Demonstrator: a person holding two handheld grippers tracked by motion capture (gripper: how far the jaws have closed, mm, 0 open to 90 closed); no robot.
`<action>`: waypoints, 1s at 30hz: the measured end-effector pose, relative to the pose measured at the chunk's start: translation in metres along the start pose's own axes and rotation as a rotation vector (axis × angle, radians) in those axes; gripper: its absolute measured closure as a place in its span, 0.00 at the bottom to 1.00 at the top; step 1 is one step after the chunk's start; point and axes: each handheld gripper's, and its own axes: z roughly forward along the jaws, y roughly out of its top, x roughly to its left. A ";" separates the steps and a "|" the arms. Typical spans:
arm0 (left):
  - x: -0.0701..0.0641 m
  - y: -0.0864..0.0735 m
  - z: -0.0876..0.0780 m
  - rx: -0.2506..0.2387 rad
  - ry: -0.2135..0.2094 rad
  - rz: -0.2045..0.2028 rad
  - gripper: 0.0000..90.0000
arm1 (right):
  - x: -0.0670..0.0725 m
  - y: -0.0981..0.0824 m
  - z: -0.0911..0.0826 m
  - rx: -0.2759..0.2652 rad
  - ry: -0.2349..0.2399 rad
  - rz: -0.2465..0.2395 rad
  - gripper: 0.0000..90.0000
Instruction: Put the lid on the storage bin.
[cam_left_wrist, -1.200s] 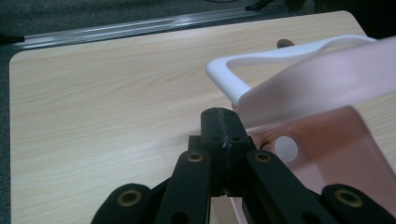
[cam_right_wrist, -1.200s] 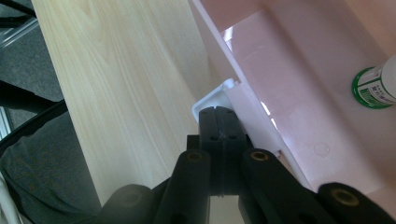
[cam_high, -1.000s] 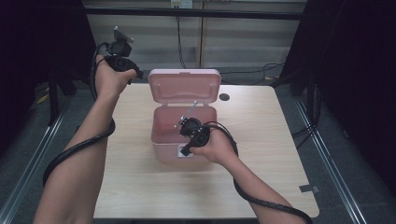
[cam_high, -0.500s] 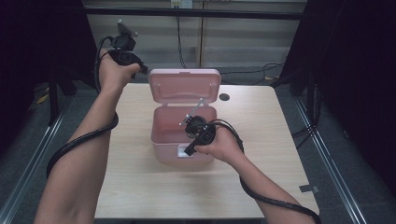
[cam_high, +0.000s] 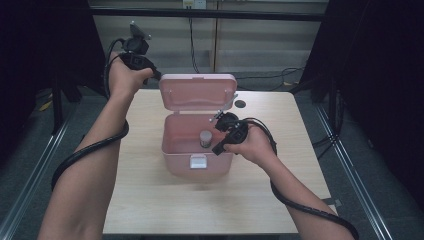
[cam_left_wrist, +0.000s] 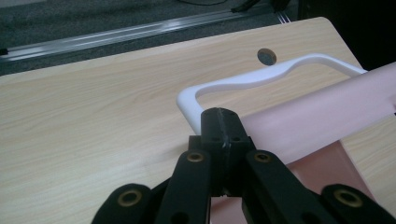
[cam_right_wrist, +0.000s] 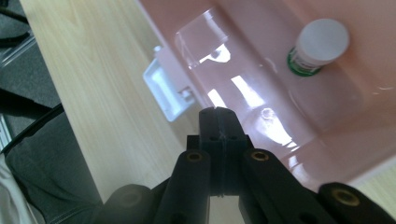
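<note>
Standing upright inside my open pink box (cam_high: 197, 145), the small white-capped bottle (cam_high: 205, 138) looks already placed, so I judge the loading done. What is left, I'd say, is lowering the raised lid (cam_high: 197, 91) and snapping the white latch (cam_high: 198, 161) at the box's 6 o'clock. My right gripper (cam_high: 220, 116), jaws pressed together and empty, hangs at the box's 3 o'clock rim. My left gripper (cam_left_wrist: 219, 120), likewise closed on nothing, rests behind the lid at 11 o'clock, near its white handle (cam_left_wrist: 243, 81).

Bottle (cam_right_wrist: 317, 46) label too small
</note>
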 end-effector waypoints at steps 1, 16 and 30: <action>0.000 0.000 0.000 0.003 -0.001 0.003 1.00 | -0.002 -0.001 -0.001 -0.003 0.003 0.006 1.00; -0.003 0.011 -0.001 -0.024 0.003 0.006 1.00 | -0.013 -0.006 -0.003 -0.010 -0.006 0.035 1.00; -0.012 0.006 0.008 -0.011 -0.039 0.011 1.00 | -0.019 -0.011 -0.006 -0.032 -0.008 0.053 1.00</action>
